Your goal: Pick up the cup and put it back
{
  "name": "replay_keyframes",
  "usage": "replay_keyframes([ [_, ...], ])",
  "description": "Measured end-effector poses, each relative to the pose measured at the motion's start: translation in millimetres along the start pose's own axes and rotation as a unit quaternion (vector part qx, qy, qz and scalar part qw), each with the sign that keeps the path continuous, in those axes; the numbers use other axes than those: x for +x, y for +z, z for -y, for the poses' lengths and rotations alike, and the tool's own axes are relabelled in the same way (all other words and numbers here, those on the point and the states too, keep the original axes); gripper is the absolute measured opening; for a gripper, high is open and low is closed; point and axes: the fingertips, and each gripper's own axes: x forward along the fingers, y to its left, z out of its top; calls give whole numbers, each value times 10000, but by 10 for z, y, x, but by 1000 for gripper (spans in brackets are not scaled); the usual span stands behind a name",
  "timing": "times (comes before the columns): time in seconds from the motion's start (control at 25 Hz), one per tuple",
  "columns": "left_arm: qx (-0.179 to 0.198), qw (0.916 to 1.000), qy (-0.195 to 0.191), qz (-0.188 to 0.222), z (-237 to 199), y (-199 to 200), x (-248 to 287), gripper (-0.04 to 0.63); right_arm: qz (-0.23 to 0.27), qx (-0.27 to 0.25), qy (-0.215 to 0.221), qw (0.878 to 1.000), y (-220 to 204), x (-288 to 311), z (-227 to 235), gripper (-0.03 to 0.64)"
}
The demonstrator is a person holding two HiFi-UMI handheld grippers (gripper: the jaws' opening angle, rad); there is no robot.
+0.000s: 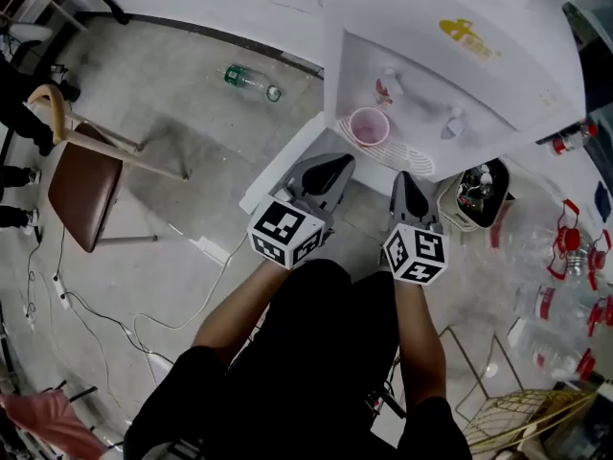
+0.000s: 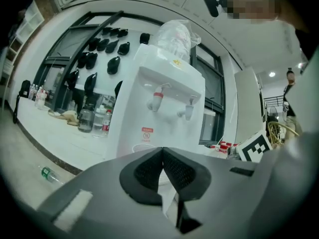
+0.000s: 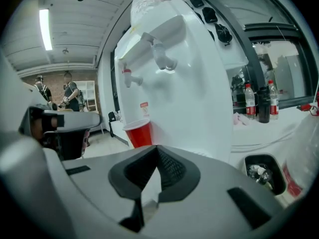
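- A white water dispenser (image 1: 460, 56) fills the 12 to 2 o'clock part of the head view, with its drip tray (image 1: 407, 156) facing the person.
- A brown-seated chair (image 1: 81, 185) stands on the floor at 9 o'clock, well apart from the dispenser.
- The left tool (image 1: 330, 169) points at the tray's left end; its jaws are pressed together with nothing between them.
- The right tool (image 1: 407, 182) lies just beside it at its 3 o'clock, jaws likewise pressed together and empty.
- A small bin (image 1: 476, 195) of rubbish sits on the floor at 3 o'clock of the right tool.
- A plastic bottle (image 1: 251, 81) lies on its side on the floor at 11 o'clock of the left tool.
- The red cup (image 1: 369, 126) stands upright on the drip tray below the red tap, at 1 o'clock of the left tool and 11 o'clock of the right, touched by neither.
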Motion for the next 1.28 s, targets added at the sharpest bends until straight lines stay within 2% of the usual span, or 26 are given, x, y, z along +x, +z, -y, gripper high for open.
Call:
replay_keyframes([
  [0.12, -267, 9990, 116, -331, 37, -9, -48, 8, -484, 92, -82, 9988, 11, -71, -14, -6],
  [0.24, -508, 9964, 129, -663, 139, 155, -151, 6, -939, 303, -122, 9950, 115, -188, -79, -6],
  [0.44, -740, 9908, 469, -1030, 394, 740, -502, 6, -1471, 434, -84, 9881, 554, -588, -297, -6],
  [0.6, -765, 9884, 522, -1202, 709, 1421, -847, 6, -1720, 561, -86, 9835, 1108, -1090, -538, -6],
  [0.96, -673, 9879, 834, -1117, 1631, 2936, -1763, 6, -1820, 501, 283, 9816, 2474, -2429, -1171, -6],
  [1.28, -636, 9881, 1048, -931, 2422, 3877, -2429, 6, -1606, 477, 375, 9851, 3354, -3360, -1495, -6],
])
